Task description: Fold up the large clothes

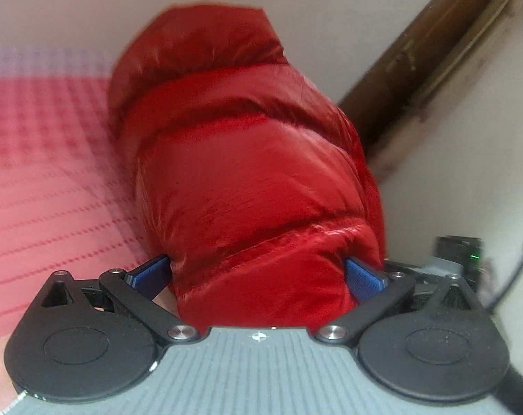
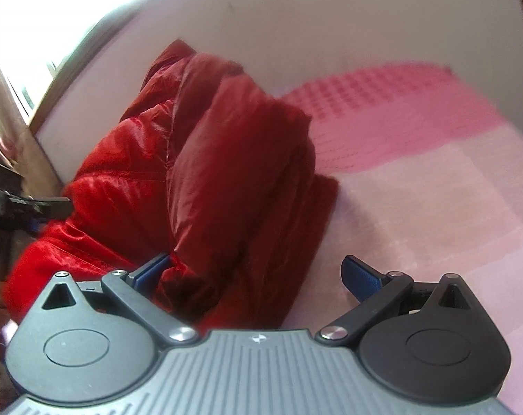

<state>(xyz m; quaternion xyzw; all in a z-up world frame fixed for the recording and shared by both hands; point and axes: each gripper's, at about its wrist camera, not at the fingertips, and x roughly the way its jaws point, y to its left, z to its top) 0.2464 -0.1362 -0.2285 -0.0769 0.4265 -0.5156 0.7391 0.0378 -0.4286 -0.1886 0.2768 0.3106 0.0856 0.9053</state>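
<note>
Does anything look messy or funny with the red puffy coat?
Nothing looks torn or spilled. The red puffer jacket is just bunched in a lumpy heap at the pink bedspread's edge, not flat. The left gripper has jacket bulging between its wide-spread fingers.

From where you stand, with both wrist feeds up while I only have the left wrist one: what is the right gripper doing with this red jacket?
Observer: The right gripper is wide open; the red jacket bulges between its fingers, touching only the left pad.
Operator: My view shows the left gripper straddling a puffy section. What is past the jacket on the far side?
Observer: Open pink bedspread, with nothing else lying on it.
Operator: Is the jacket flat over there?
Observer: No, it sits bunched in a tall heap with deep folds.
</note>
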